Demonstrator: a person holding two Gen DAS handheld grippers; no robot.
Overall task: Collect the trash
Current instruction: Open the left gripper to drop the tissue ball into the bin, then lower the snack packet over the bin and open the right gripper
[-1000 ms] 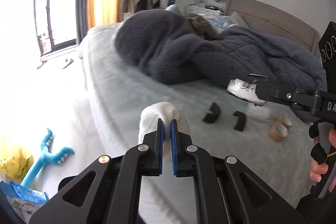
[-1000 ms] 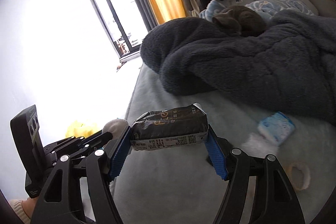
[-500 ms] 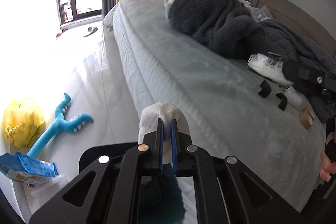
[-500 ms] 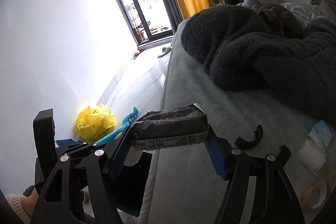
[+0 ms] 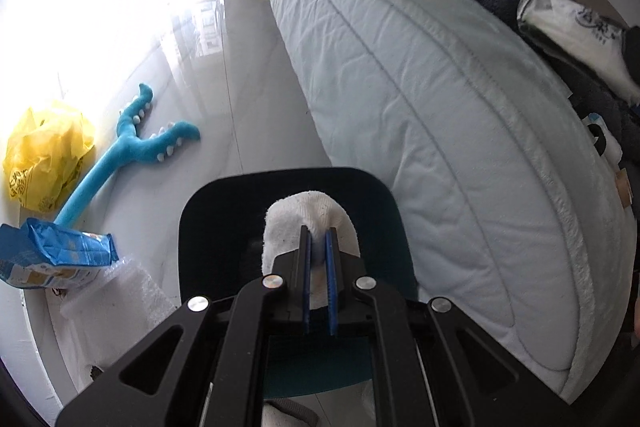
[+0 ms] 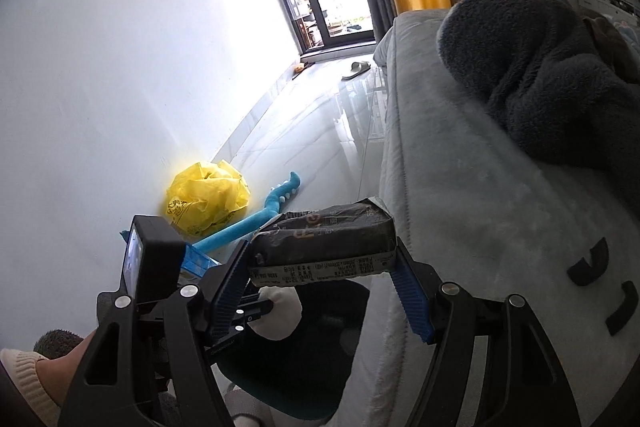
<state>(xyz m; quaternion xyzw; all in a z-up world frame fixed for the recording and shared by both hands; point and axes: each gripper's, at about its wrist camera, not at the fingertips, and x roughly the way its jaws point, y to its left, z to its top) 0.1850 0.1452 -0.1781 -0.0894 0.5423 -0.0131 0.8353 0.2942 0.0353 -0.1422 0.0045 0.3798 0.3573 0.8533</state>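
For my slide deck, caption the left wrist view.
Left gripper clamps a white sock above the dark bin beside the bed.

right gripper clamps a dark packet above the dark bin beside the bed.

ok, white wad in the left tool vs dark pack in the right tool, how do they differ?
The white wad is soft, rounded fabric; the dark pack is a boxy printed wrapper. The left tool pinches the wad with pads nearly together; the right tool spans the pack lengthwise, pads wide apart. Both are gripped and sit above the dark bin beside the bed.
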